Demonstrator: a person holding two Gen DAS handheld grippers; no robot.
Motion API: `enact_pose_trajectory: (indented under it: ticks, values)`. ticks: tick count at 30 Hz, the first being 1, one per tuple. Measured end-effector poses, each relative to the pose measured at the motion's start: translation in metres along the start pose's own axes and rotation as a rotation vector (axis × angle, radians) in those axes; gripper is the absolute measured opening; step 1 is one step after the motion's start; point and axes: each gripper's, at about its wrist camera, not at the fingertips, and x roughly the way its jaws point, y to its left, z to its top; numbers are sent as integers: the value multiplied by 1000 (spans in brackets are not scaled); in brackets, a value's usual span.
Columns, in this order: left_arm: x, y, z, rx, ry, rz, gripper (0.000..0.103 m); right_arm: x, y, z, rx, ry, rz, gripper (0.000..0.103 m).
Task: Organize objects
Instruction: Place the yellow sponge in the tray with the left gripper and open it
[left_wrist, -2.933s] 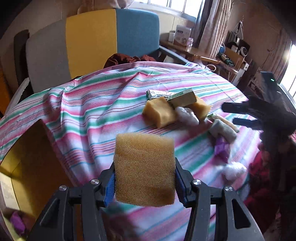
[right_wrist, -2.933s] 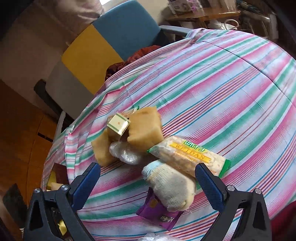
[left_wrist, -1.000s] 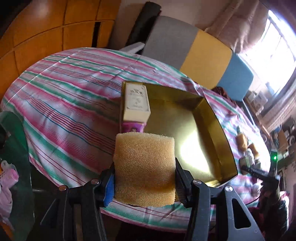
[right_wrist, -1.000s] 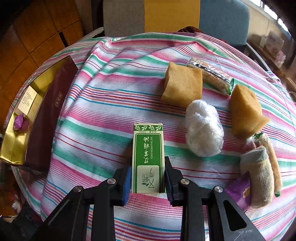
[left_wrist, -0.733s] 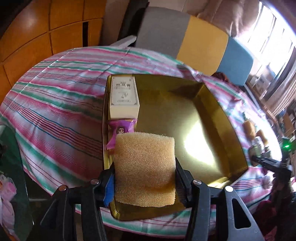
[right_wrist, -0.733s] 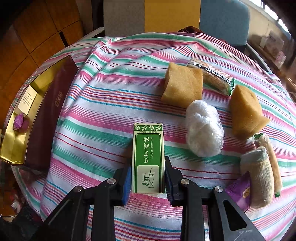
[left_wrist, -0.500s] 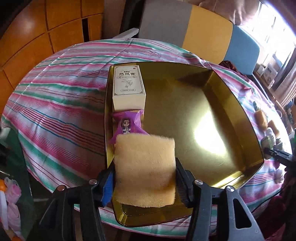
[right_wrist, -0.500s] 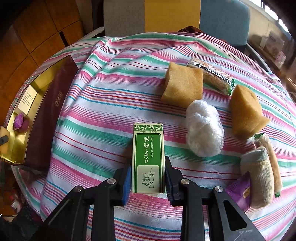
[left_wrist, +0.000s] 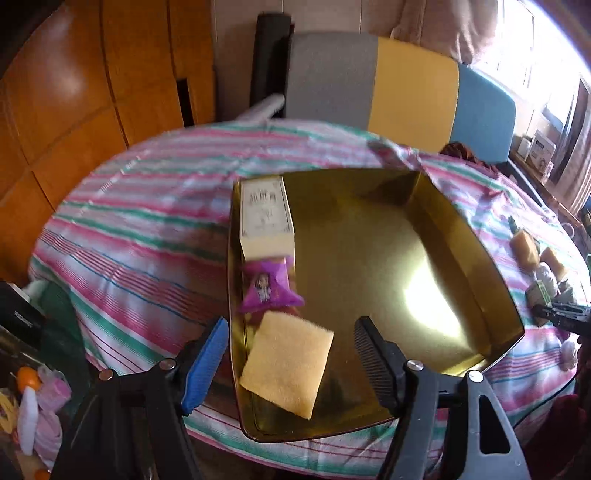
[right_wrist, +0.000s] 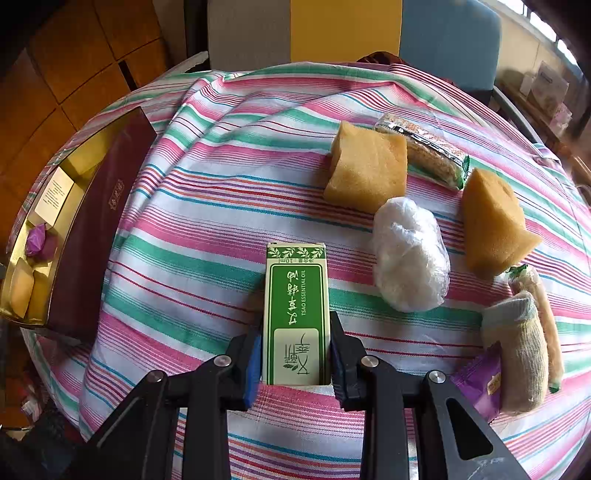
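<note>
The yellow rectangular sponge (left_wrist: 287, 366) has dropped from the left claw (left_wrist: 286, 352), whose jaws are opening, into the gold tray (left_wrist: 461, 236), long axis tilted. The right claw (right_wrist: 295, 360) clamps an upright green carton (right_wrist: 296, 314).

tricolour chair (left_wrist: 399, 96) — wooden panelling (left_wrist: 74, 92)

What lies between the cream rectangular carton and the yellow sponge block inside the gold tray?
A purple snack packet lies between the cream rectangular carton and the yellow sponge block, along the gold tray's left wall, seen in the left wrist view.
</note>
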Motion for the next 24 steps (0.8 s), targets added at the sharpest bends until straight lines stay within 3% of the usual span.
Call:
enact_pose_trajectory:
  ticks: [19, 24]
  values:
    - [-9, 6, -6, -42, -41, -61, 72, -4, 8, -4, 90, 7, -48, 31]
    - [-7, 10, -6, -55, -41, -66, 72, -23, 14, -1, 156, -38, -20, 31]
